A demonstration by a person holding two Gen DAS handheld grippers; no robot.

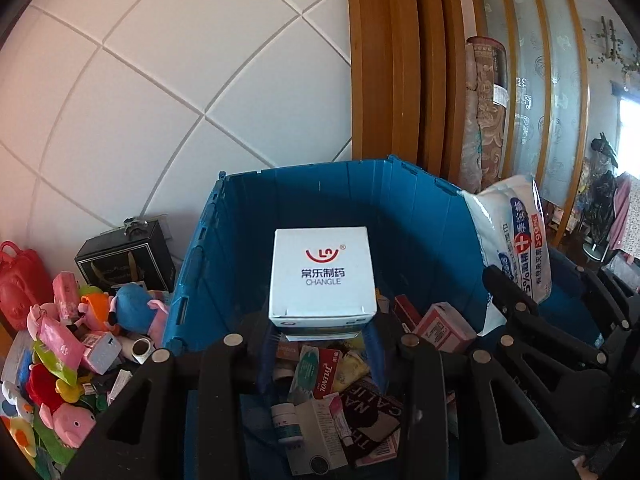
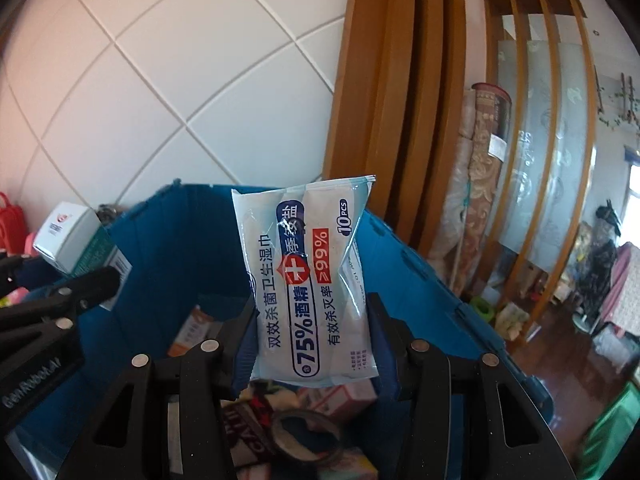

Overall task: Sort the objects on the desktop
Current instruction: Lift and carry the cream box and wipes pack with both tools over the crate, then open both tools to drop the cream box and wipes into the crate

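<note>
Black fingers of my left gripper (image 1: 320, 344) are filling the six o'clock edge of the left wrist view, and they are pinching a white cardboard medicine box with a red smile logo (image 1: 323, 276), which is sticking up toward twelve o'clock over the open blue plastic crate (image 1: 248, 216). At nine o'clock, outside the crate, a heap of pink, orange and blue plush toys (image 1: 80, 320) is lying in front of a black gift box (image 1: 124, 256); I am reading that heap as a separate group, though I cannot tell whether it is sorted or waiting. Below the held box, small medicine cartons and a white bottle (image 1: 320, 392) are already lying on the crate floor, so I am judging the sorting well under way.

Moving rightward, my right gripper (image 2: 316, 344) is squeezing a white and blue soft pack of alcohol wipes (image 2: 308, 280) by its lower end, the pack standing up toward twelve o'clock above the same crate. In that view the left gripper with its box is showing at nine o'clock.

Both items are hanging over the crate and neither is released, so I am taking the drop as the step in hand.
</note>
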